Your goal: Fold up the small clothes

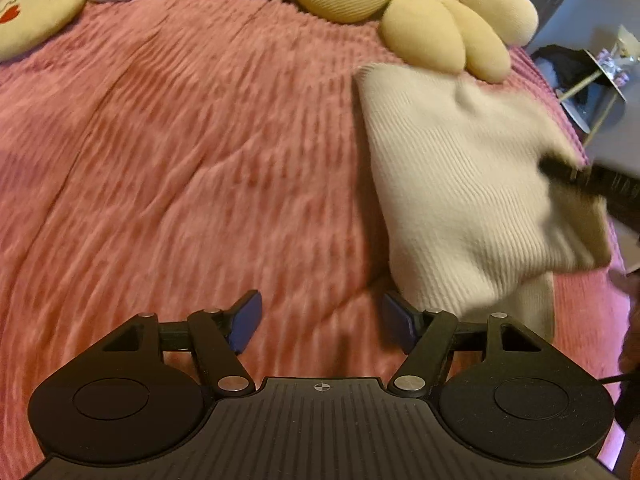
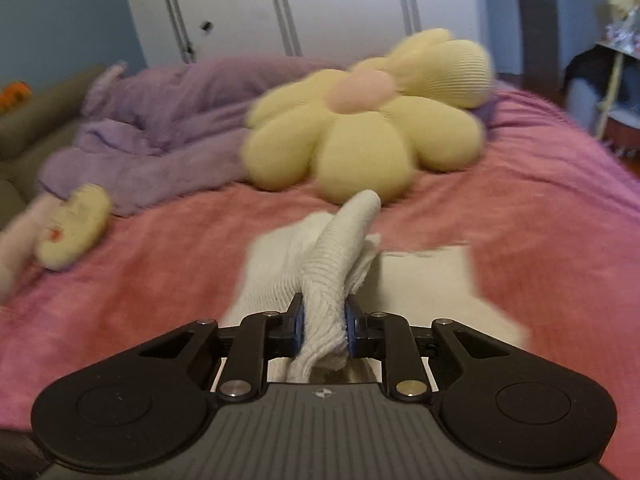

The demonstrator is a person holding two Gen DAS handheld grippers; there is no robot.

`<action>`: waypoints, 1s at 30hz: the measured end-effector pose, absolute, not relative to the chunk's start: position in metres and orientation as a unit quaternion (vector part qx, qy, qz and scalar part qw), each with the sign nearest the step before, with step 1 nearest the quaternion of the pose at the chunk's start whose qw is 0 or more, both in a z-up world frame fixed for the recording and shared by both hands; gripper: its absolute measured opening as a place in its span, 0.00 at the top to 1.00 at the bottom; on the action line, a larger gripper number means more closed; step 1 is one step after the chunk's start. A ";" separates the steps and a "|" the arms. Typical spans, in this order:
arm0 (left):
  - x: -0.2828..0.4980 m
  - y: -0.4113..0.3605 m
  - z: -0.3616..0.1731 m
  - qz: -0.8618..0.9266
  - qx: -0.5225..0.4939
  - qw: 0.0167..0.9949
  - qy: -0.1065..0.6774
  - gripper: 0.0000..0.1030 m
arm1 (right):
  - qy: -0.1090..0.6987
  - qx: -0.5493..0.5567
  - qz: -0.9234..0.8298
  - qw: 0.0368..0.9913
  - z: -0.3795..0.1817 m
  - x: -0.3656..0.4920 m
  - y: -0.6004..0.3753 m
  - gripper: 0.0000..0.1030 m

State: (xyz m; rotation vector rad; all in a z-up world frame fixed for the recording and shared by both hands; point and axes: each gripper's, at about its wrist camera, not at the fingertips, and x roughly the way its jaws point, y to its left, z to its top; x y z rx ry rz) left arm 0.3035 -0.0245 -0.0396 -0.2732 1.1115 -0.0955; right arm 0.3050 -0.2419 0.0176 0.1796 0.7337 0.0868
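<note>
A cream ribbed knit garment [image 1: 472,184] hangs lifted above the pink bedspread [image 1: 180,152] at the right of the left wrist view. My right gripper [image 1: 560,170] pinches its far right edge there. In the right wrist view my right gripper [image 2: 323,322] is shut on a bunched fold of the garment [image 2: 340,248], with the rest spread below on the bed. My left gripper [image 1: 320,320] is open and empty, low over the bedspread, just left of the garment's lower edge.
A yellow flower pillow [image 1: 432,12] lies behind the garment, also in the right wrist view [image 2: 360,132]. A yellow face pillow [image 1: 36,12] is at the far left. A purple blanket [image 2: 152,128] is bunched at the bed's head. A stand [image 1: 596,80] is beside the bed.
</note>
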 end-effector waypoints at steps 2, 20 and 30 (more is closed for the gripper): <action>0.309 -0.033 -0.043 -0.050 -0.130 0.836 0.531 0.30 | 0.394 0.107 0.025 0.913 0.000 0.309 -0.263 0.80; 0.326 -0.066 -0.041 -0.049 -0.096 0.833 0.543 0.28 | 0.416 0.187 0.062 0.888 -0.036 0.297 -0.300 0.87; 0.339 -0.086 -0.042 -0.051 -0.082 0.829 0.550 0.24 | 0.443 0.112 0.001 0.889 -0.053 0.287 -0.300 0.86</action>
